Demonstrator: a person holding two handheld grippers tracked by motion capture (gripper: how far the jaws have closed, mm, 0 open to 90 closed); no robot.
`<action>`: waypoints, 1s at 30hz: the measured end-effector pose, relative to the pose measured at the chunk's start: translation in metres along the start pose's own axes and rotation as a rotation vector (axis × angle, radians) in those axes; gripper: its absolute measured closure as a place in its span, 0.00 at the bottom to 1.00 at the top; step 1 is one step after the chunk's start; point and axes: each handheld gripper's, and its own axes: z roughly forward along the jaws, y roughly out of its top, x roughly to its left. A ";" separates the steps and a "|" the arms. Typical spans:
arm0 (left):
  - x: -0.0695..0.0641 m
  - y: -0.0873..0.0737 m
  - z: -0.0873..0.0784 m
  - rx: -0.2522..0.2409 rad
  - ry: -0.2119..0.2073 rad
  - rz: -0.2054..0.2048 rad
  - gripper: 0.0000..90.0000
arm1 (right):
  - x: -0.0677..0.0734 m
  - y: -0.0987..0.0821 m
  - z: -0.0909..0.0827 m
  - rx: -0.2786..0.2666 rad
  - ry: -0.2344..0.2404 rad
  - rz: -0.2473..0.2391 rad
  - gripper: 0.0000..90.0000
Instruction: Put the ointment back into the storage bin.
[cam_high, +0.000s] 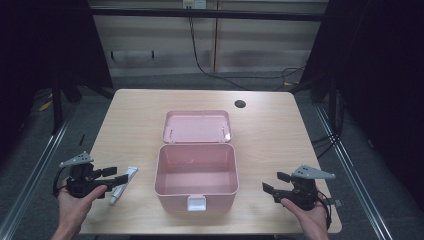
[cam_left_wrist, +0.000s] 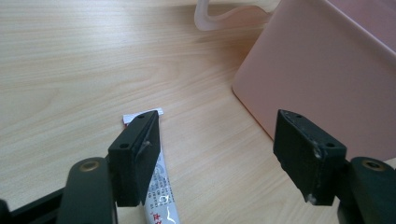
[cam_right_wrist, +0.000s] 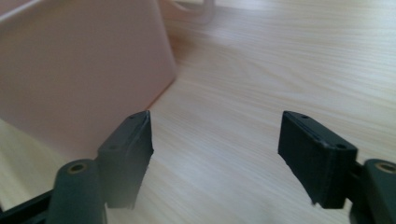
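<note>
An open pink box (cam_high: 172, 196) stands mid-table, its lid (cam_high: 197, 126) laid flat behind it and a white latch on its front wall; I see nothing inside. A white tube (cam_high: 123, 184) lies on the table left of the box. My left gripper (cam_high: 119, 175) hovers over the tube's near part, open; in the left gripper view the tube (cam_left_wrist: 161, 196) runs under the left jaw, with the gripper (cam_left_wrist: 217, 140) holding nothing and the box wall (cam_left_wrist: 322, 79) ahead. My right gripper (cam_high: 272, 181) is open to the right of the box, its jaws (cam_right_wrist: 215, 140) bare, the box wall (cam_right_wrist: 79, 74) beside them.
The wooden table (cam_high: 270, 135) has a round cable hole (cam_high: 240, 104) at its back right. Bare wood lies on both sides of the box. Dark floor, metal rails and cables surround the table.
</note>
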 end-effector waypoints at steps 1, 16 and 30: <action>0.000 0.000 0.000 0.004 -0.004 -0.001 0.37 | 0.002 0.000 0.000 -0.002 0.005 -0.005 0.33; -0.018 0.011 -0.002 0.118 0.013 0.102 0.46 | 0.014 0.001 0.001 0.061 0.004 -0.027 0.29; -0.018 0.034 0.001 0.324 0.008 0.127 0.56 | 0.017 0.002 0.000 0.050 0.017 -0.034 0.31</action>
